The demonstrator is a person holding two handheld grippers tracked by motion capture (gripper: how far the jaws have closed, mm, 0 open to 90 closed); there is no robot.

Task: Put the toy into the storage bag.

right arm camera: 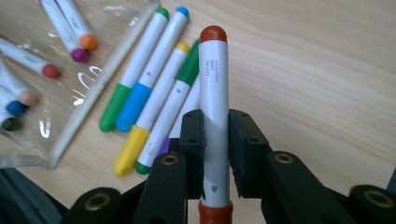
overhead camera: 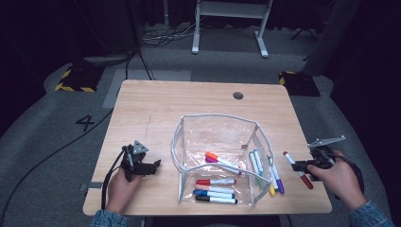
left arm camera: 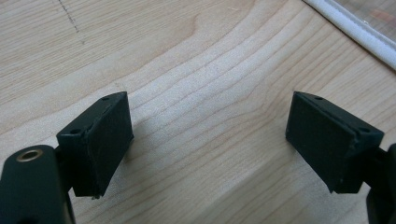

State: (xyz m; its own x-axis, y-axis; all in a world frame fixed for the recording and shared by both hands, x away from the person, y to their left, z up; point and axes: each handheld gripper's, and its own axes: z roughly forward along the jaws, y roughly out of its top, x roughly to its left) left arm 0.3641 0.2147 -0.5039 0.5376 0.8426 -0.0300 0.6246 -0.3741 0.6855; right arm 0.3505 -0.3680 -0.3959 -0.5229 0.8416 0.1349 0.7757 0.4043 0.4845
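Note:
My right gripper (overhead camera: 300, 166) (right arm camera: 215, 135) is shut on a white marker with red-brown caps (overhead camera: 305, 178) (right arm camera: 214, 70), which it holds above the table's right edge. In the right gripper view the marker stands upright between the two pads. A clear pouch with white piping (overhead camera: 217, 116) (right arm camera: 95, 91) stands open at the middle of the table, with orange, purple, red, blue and black markers (overhead camera: 218, 181) inside. My left gripper (overhead camera: 155, 166) (left arm camera: 208, 135) rests low over bare wood left of the pouch, its jaws open and empty.
Several loose markers (overhead camera: 276, 182) (right arm camera: 149, 79), green, blue, yellow and purple, lie on the wood between the pouch and my right gripper. The pouch's white rim (left arm camera: 355, 28) runs past the left gripper's far right. A round cable hole (overhead camera: 238, 95) sits near the table's far edge.

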